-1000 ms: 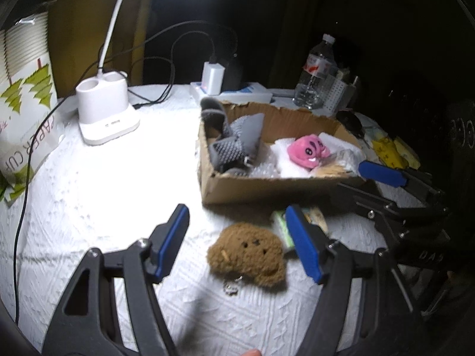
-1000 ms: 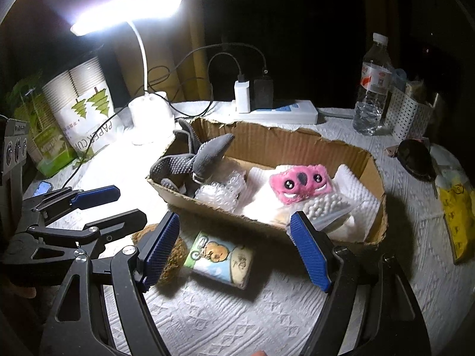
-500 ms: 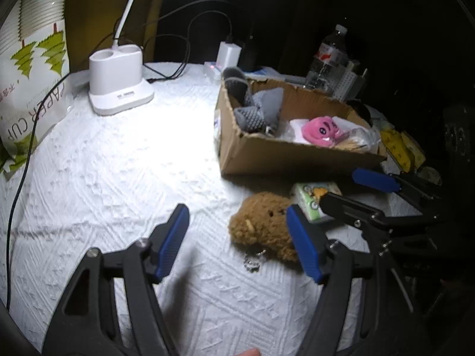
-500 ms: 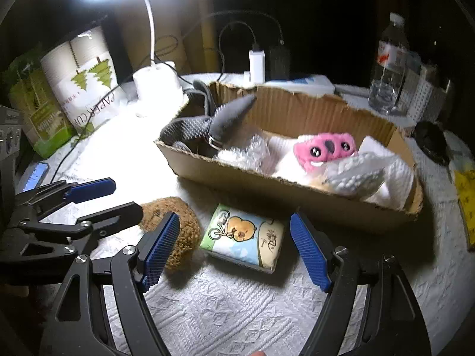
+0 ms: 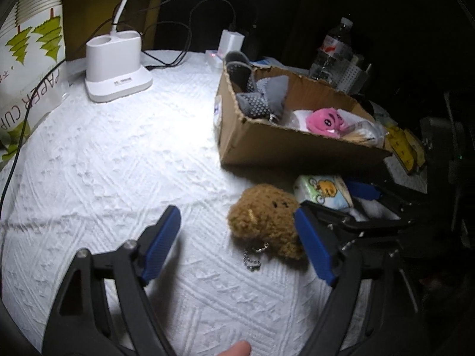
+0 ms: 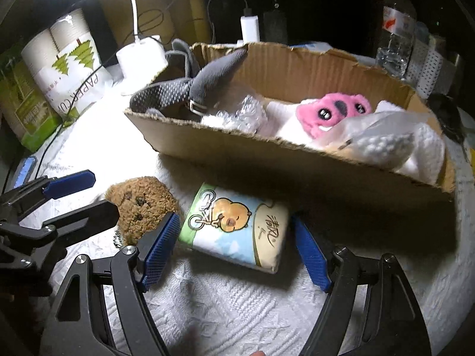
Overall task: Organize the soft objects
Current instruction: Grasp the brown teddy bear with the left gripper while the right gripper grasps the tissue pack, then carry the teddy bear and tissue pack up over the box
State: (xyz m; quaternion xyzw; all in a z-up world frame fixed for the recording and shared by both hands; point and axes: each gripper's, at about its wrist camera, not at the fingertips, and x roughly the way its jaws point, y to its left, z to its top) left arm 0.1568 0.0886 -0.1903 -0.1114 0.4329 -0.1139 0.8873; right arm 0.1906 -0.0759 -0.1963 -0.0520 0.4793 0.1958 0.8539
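A brown plush toy (image 5: 267, 222) with a bead chain lies on the white tablecloth, also seen in the right wrist view (image 6: 142, 204). Beside it lies a soft tissue pack (image 6: 237, 231) with a cartoon print, partly visible in the left wrist view (image 5: 323, 191). A cardboard box (image 6: 267, 160) holds a grey sock, bubble wrap, a pink plush (image 6: 332, 115) and white cloths. My left gripper (image 5: 237, 243) is open, its right finger beside the brown plush. My right gripper (image 6: 234, 249) is open, with its fingers on either side of the tissue pack.
A white lamp base (image 5: 115, 74) stands at the back left with cables behind it. A paper cup pack (image 6: 68, 71) stands on the left. A water bottle (image 6: 396, 26) and a white perforated basket stand at the back right. Yellow packets (image 5: 403, 148) lie right of the box.
Both grippers have moved closer and lower. The right gripper's fingers now straddle the tissue pack. The left gripper has shifted left, so the brown plush sits by its right finger.
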